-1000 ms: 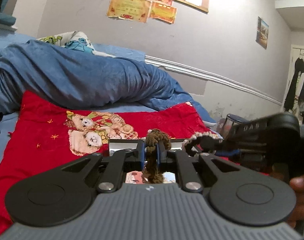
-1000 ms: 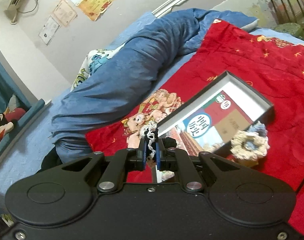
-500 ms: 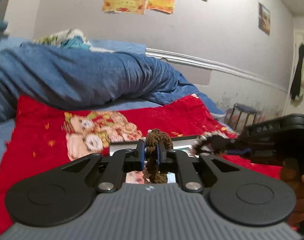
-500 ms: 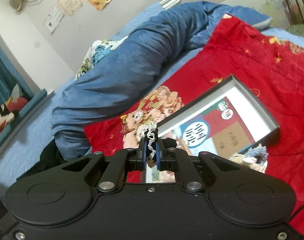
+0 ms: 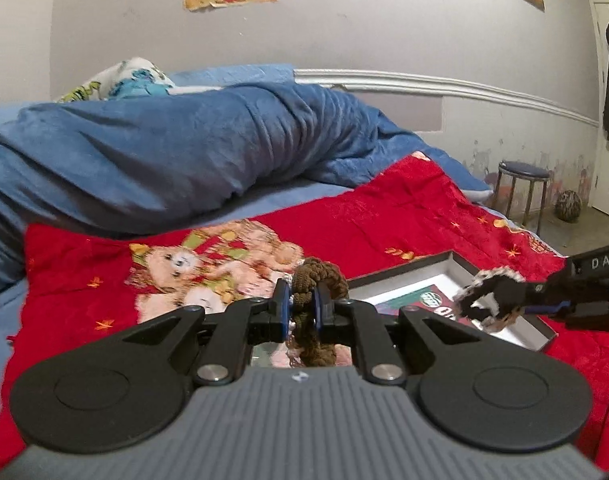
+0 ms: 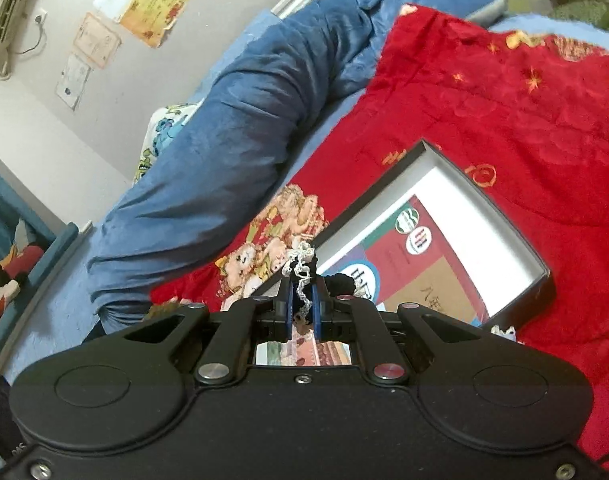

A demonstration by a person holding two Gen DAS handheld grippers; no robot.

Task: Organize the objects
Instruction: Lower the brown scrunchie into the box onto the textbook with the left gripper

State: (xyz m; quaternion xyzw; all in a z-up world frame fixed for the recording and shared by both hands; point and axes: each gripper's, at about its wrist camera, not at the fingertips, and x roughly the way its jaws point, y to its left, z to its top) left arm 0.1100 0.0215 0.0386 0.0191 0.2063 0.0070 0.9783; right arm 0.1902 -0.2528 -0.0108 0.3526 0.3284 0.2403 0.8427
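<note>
Left wrist view: the left gripper (image 5: 300, 312) is clamped on a brown crocheted scrunchie (image 5: 316, 312), which bunches above and below the blue pads. Just right of it, the right gripper (image 5: 520, 308) reaches in from the edge with a black-and-white lace scrunchie (image 5: 486, 300) pinched at its tip, hanging over the near right part of the box (image 5: 408, 272).

Taking the box as landmark: it is a shallow open tray with dark walls, lying on the red blanket (image 5: 384, 216), and a printed book cover lies flat inside it. The brown scrunchie is held just short of the box's near left corner, above the blanket. A blue duvet (image 5: 176, 152) lies heaped well behind the box.

Right wrist view: the right gripper (image 6: 302, 308) is likewise clenched on the lace scrunchie (image 6: 300, 276), a thin strip of white trim showing between the pads, with the box (image 6: 544, 276) just ahead and to the right. Another pale crocheted piece (image 6: 504, 330) peeps out against the box's near outer wall.

The step in hand looks like carrying both scrunchies to the box. The next move likely calls for bringing each gripper fully over the tray's interior, lowering close to the book, then letting go so the soft pieces drop inside rather than catching on the wall.
</note>
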